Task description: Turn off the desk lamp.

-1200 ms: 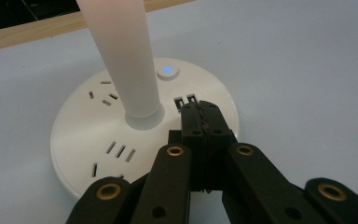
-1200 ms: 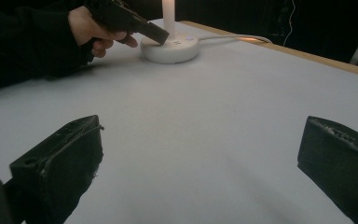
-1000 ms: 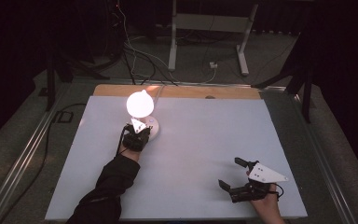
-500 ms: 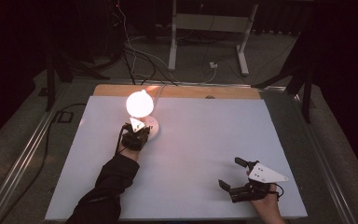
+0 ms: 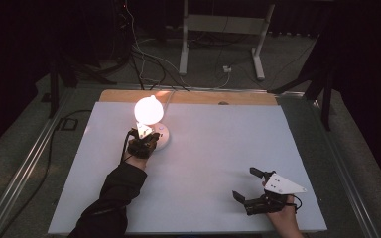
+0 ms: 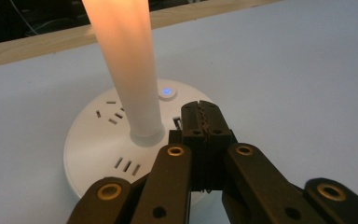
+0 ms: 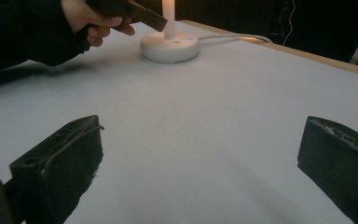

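Note:
A lit white lamp (image 5: pixel 149 110) with a glowing round shade stands on a round white base (image 5: pixel 160 140) at the table's far left. In the left gripper view its glowing stem (image 6: pixel 123 65) rises from the base (image 6: pixel 98 140), which has socket slots and a small blue-lit button (image 6: pixel 167 92). My left gripper (image 6: pixel 204 116) is shut with nothing in it, tips over the base just behind the button. My right gripper (image 5: pixel 246 183) rests open near the front right edge of the table, jaws wide apart over bare surface (image 7: pixel 200 154).
The white table top (image 5: pixel 218 148) has a wooden strip (image 5: pixel 203 97) along its far edge. A white cable (image 7: pixel 237 37) runs from the lamp base off the back. Beyond the table stand metal legs and floor cables (image 5: pixel 144 54).

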### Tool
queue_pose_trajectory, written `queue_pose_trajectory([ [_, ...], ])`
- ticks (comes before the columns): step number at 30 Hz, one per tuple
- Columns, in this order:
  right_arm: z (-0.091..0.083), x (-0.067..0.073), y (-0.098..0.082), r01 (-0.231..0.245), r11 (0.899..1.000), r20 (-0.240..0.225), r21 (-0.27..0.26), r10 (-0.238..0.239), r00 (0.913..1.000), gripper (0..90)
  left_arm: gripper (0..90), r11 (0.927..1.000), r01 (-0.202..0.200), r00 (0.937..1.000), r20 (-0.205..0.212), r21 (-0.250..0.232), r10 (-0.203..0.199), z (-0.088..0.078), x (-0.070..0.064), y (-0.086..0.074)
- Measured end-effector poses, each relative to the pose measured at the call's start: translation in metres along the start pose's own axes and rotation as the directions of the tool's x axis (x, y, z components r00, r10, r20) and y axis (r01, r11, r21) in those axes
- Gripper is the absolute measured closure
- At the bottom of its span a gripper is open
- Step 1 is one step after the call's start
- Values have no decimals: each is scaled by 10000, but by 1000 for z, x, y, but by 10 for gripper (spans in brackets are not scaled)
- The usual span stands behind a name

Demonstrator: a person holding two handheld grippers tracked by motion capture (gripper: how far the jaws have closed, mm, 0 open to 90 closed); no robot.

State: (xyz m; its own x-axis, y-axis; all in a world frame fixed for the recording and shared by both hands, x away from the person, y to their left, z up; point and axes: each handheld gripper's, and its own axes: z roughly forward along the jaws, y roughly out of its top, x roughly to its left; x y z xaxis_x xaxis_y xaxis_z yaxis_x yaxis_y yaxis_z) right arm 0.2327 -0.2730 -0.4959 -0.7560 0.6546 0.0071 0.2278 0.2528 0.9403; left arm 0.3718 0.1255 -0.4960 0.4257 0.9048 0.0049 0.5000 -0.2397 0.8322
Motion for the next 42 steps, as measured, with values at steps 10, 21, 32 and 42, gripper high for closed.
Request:
queue_pose_trajectory([
  [10,0,0,0,8,10000,1,4,-8,10000,0,900,9996,26,9999,125,274,-29,5,0,-5],
  [21,0,0,0,0,10000,5,11,0,10000,0,900,9993,-5,9999,157,385,-1,8,0,-7],
  [32,1,0,0,-7,10000,-9,32,8,10000,0,900,9990,-100,9998,188,437,92,11,0,-10],
  [42,2,0,-1,-6,10000,-39,82,7,10000,0,900,9989,-196,9997,139,424,190,11,0,-10],
])
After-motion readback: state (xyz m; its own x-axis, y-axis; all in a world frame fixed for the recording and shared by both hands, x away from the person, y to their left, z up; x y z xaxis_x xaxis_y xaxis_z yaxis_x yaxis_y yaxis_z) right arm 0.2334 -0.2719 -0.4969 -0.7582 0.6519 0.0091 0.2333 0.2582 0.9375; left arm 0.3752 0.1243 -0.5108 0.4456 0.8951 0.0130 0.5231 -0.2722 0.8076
